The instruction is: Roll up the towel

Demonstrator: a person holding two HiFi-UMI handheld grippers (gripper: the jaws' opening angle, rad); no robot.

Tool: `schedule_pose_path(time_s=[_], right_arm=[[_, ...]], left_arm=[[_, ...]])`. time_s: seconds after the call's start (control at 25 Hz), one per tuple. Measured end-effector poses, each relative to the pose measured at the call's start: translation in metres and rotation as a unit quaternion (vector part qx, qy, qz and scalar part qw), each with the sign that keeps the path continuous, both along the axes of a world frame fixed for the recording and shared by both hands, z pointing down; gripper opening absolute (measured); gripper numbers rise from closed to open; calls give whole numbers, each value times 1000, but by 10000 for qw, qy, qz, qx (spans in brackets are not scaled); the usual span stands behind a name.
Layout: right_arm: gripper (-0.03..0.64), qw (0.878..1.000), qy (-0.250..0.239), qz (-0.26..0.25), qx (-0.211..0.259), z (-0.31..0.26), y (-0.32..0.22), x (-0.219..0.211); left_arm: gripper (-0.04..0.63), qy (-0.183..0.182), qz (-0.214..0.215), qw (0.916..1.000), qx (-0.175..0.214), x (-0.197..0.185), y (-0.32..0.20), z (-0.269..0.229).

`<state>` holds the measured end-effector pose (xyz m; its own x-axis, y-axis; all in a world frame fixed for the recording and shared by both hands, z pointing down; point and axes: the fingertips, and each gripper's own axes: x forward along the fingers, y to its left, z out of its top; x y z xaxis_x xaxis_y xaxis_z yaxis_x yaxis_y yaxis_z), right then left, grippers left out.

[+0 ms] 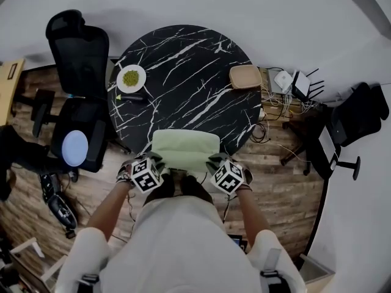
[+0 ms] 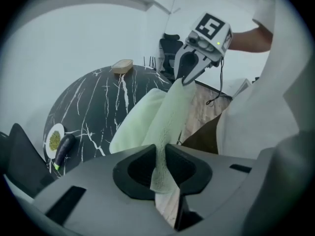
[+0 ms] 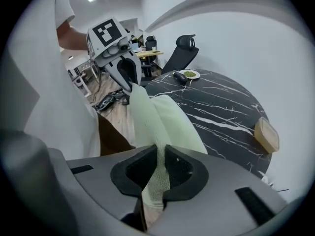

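A pale green towel (image 1: 185, 148) lies over the near edge of the round black marble table (image 1: 189, 72). Its near edge is lifted off the table. My left gripper (image 1: 154, 161) is shut on the towel's near left corner (image 2: 160, 166), and my right gripper (image 1: 215, 162) is shut on its near right corner (image 3: 158, 173). In the left gripper view the towel (image 2: 162, 114) stretches across to the right gripper (image 2: 184, 80). In the right gripper view the cloth (image 3: 152, 117) runs to the left gripper (image 3: 130, 86). The far part of the towel rests on the tabletop.
A white plate of green food (image 1: 131, 78) and a dark utensil (image 1: 131, 97) sit at the table's left. A tan lidded box (image 1: 245, 76) sits at its right. A black office chair (image 1: 78, 84) stands left of the table; cables and devices (image 1: 287, 87) lie on the floor to the right.
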<state>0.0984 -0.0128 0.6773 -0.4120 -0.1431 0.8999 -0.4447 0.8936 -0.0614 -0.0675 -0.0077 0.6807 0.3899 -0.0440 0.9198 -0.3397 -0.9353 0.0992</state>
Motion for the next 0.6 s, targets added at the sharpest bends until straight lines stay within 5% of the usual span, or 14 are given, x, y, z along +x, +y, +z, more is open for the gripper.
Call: schedule_pose_path(time_s=[0.36,0.6], right_arm=[[42,9919,570,-30,1137,22,-61,2],[48,9897,683,144,1252,35,-79,6]], left_arm=[[58,-290,196,9962,800,4,-63,20],[67,-454,110,9931,1076,9,-81,29]])
